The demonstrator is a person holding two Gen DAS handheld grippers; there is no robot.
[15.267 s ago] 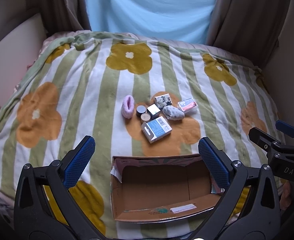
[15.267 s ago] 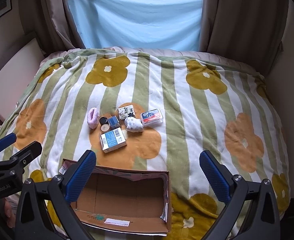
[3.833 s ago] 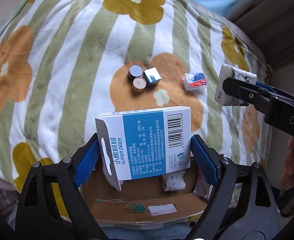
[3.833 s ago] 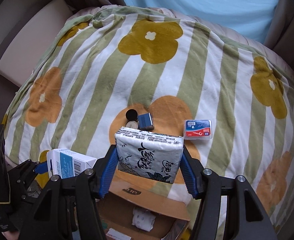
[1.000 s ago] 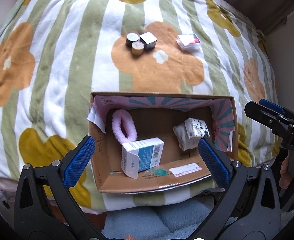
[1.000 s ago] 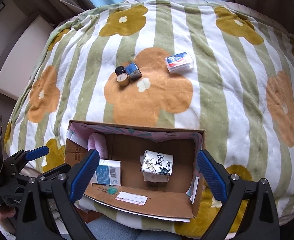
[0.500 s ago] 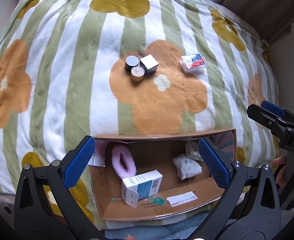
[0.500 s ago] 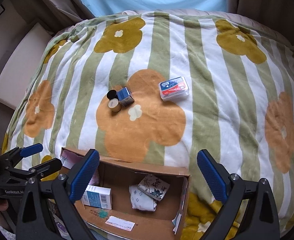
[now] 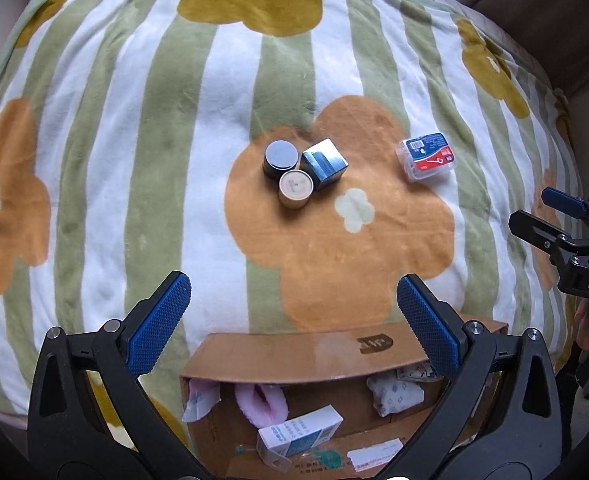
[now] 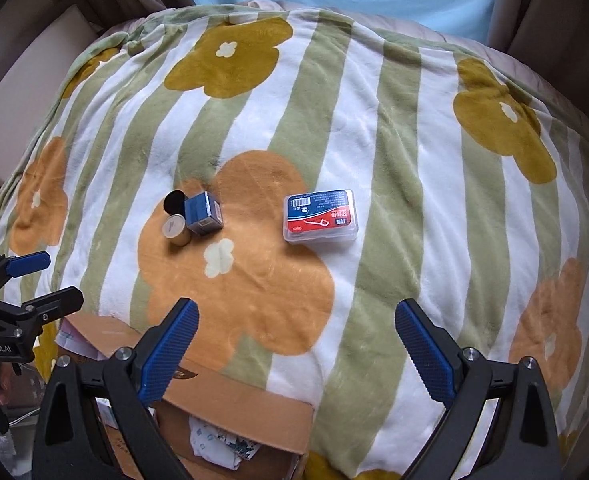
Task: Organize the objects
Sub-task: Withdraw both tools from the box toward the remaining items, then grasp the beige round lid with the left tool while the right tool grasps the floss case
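Hovering above the near edge of the bed, the left gripper [image 9: 294,322] has its jaws spread wide apart with nothing between them, and the right gripper [image 10: 296,344] is likewise wide apart and empty. Below both lies the cardboard box [image 9: 294,354], open toward the cameras and resting on the striped flower blanket [image 9: 142,128]. In the left wrist view the box holds a pink fuzzy sock [image 9: 260,404] at its left, a white and blue carton [image 9: 298,434] lying in front of it, and a patterned white bundle [image 9: 394,394] at the right with a printed tissue pack [image 9: 418,372] just behind, partly hidden by the blue pad. Out on the blanket, on the big orange flower, three small things touch one another: a dark round tin [image 9: 280,158], a tan round tin [image 9: 295,189] just in front of it, and a small blue cube box [image 9: 324,164] to their right. Well apart to the right lies a clear floss pick case [image 10: 320,216] with a red and blue label, flat on the blanket. From the right wrist view the left gripper shows at the lower left edge, beside the box's corner.
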